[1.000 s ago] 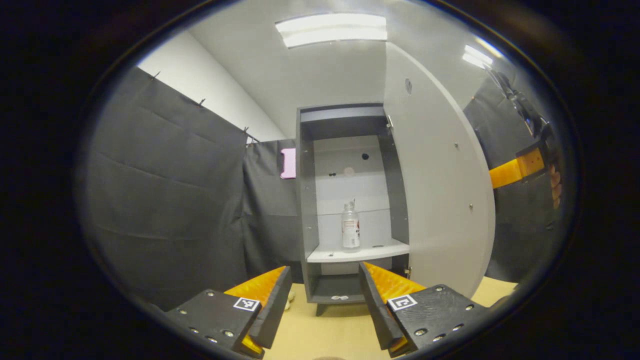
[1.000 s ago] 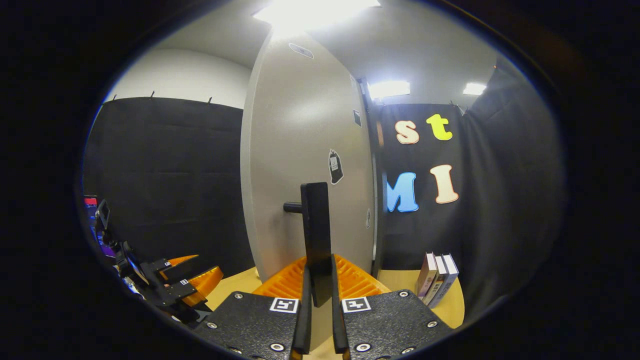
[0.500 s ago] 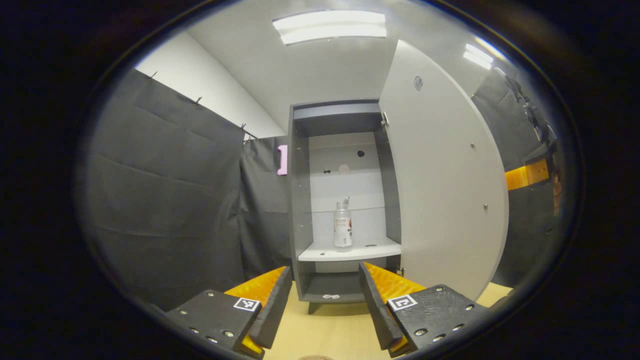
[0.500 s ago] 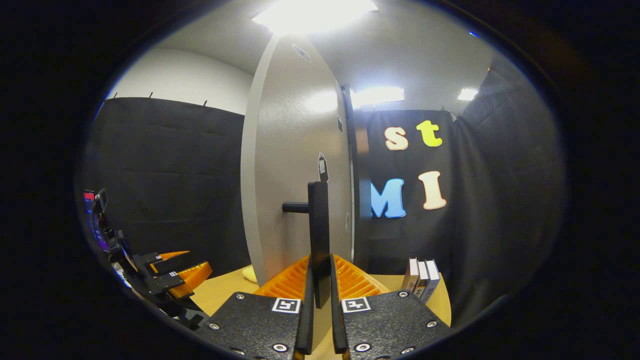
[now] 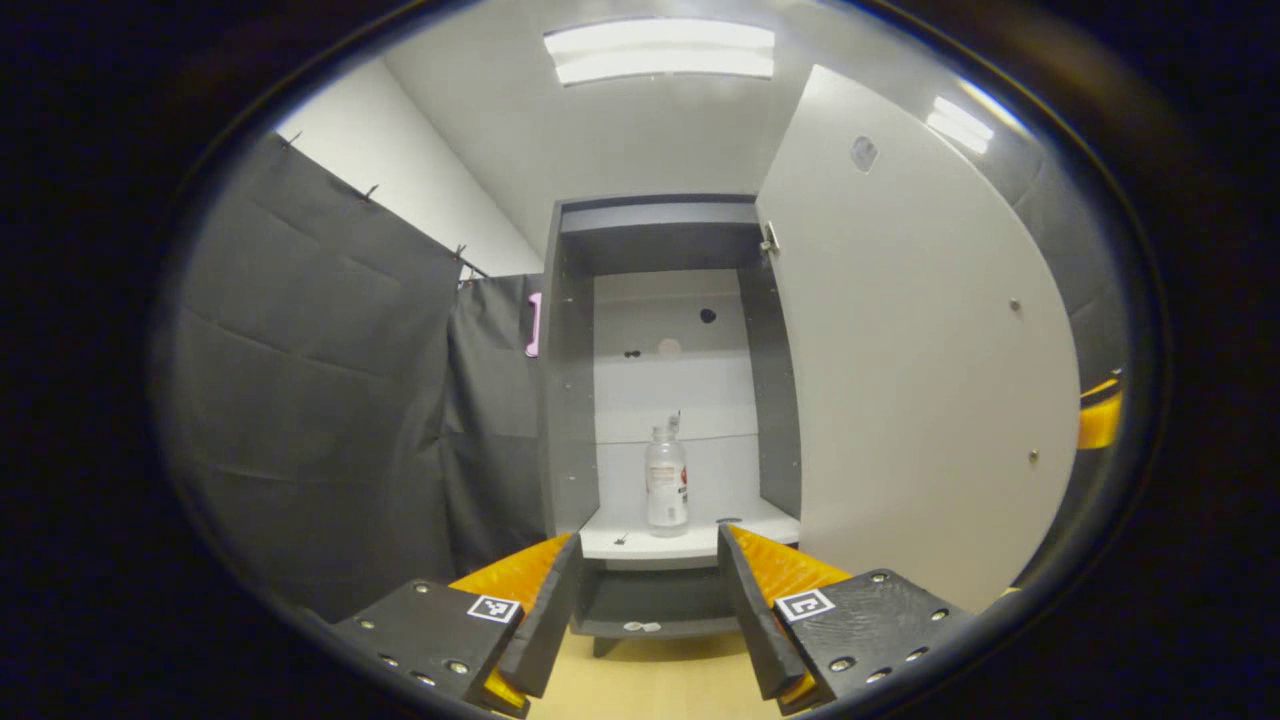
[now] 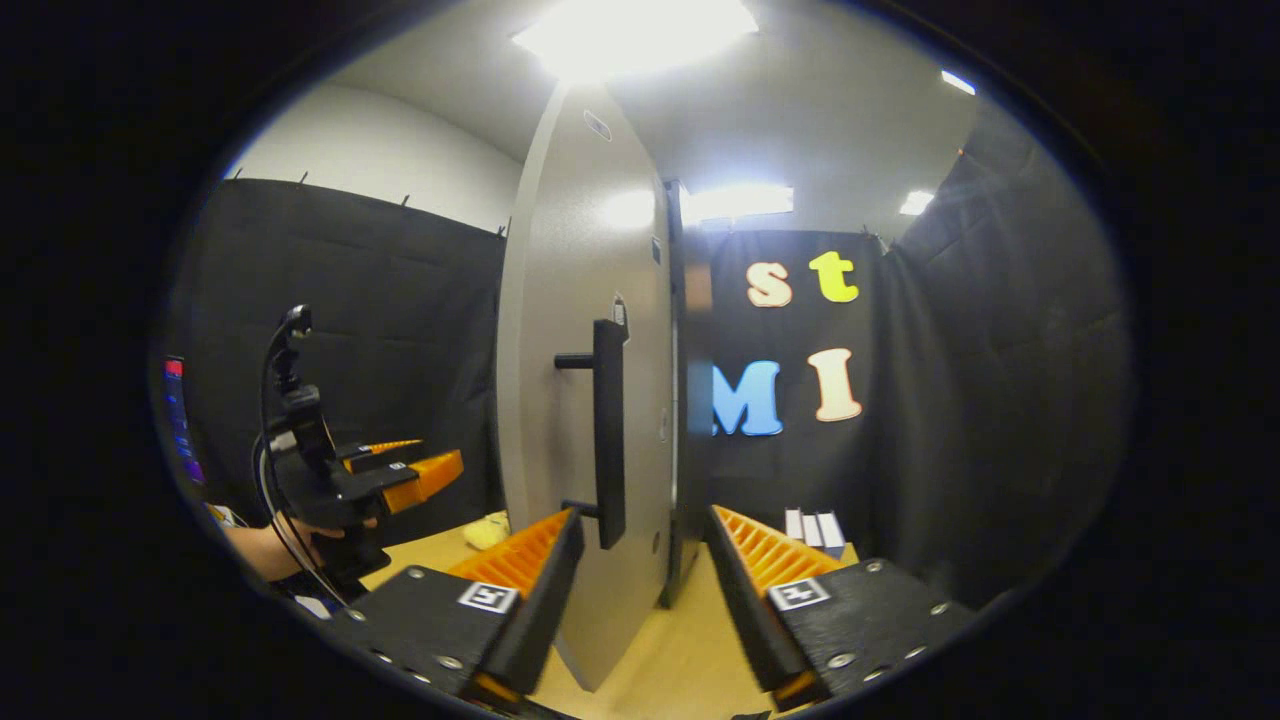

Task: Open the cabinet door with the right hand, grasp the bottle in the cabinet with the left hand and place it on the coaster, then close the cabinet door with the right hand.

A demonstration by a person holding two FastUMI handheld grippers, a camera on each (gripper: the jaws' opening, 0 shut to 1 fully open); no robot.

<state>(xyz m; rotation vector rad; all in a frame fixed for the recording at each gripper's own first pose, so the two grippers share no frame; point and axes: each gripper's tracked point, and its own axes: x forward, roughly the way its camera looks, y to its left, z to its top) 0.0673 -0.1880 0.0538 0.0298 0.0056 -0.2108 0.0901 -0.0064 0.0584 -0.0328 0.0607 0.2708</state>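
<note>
Straight ahead of the spread, empty left gripper (image 5: 642,610), upright on the white shelf (image 5: 690,540) inside the open grey cabinet (image 5: 570,400), stands the small clear plastic bottle (image 5: 666,482) with its pale cap, while the right gripper (image 6: 640,590), also spread, hangs just off the door's black bar handle (image 6: 607,430).
</note>
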